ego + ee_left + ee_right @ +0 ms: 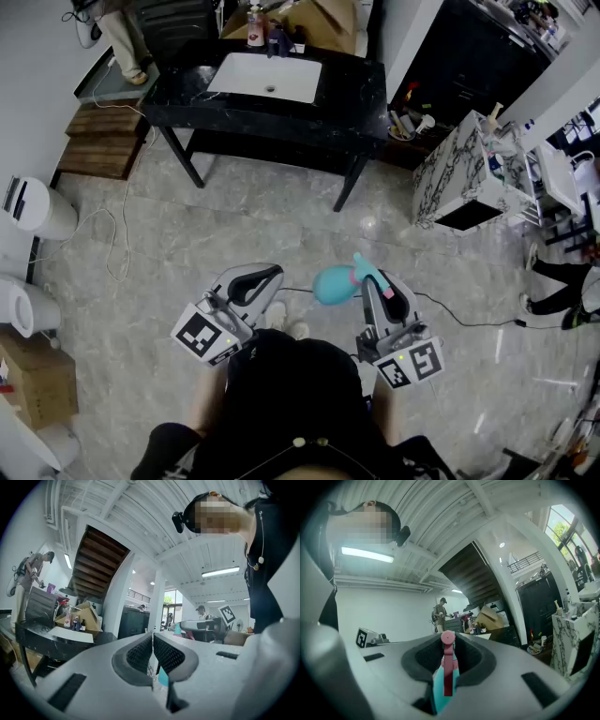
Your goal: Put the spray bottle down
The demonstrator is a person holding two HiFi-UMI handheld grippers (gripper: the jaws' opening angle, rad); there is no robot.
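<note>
Your left gripper [257,278] has its jaws pressed together, empty, while your right gripper [378,284] (level beside it) clamps the spray bottle [334,285].

Two tools, left tool [255,279] and right tool [379,285]; one spray bottle [333,284], one counter [356,94], one sink [265,77], one marbled cabinet [455,173].

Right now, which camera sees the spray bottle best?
Head view: most of the spray bottle shows, held in the right gripper. The right gripper view shows its pink trigger and a teal sliver; the left gripper view, only a teal scrap.
</note>
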